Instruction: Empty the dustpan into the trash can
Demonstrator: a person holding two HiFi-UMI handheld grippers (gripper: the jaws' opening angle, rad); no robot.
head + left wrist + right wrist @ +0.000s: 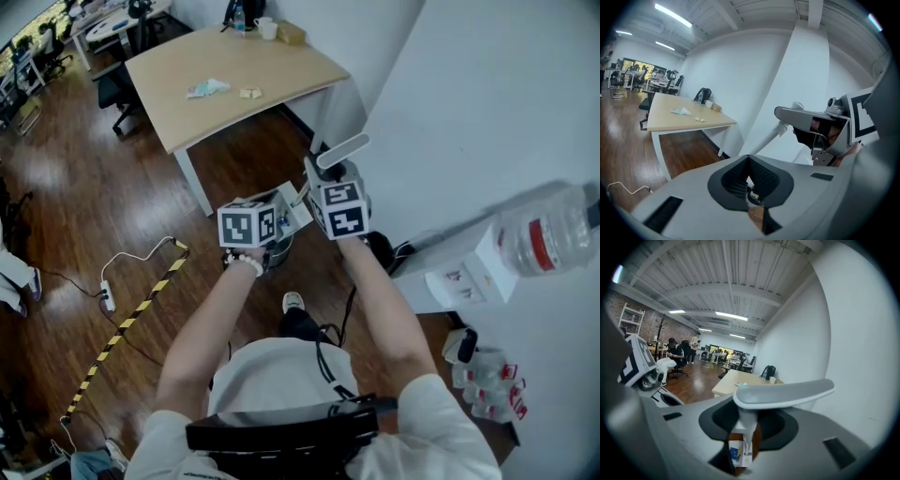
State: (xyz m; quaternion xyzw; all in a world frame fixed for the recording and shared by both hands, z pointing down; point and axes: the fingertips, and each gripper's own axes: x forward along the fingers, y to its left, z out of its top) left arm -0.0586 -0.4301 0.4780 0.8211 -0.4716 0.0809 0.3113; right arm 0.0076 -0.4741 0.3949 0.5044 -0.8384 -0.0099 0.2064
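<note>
Dustpan handle [783,393] sticking up beside white wall [487,112], right gripper [743,430] fingers pinching its white stem; left gripper [749,164] hovering alongside, fingers pressing together, holding nothing

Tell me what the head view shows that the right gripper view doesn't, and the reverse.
Only the head view: the water bottle, plus the power strip and striped tape on the floor. Only the right gripper view: the ceiling lights and the right gripper, jaws shut on the grey handle. Both: that handle, the left gripper's marker cube and the wooden table.
</note>
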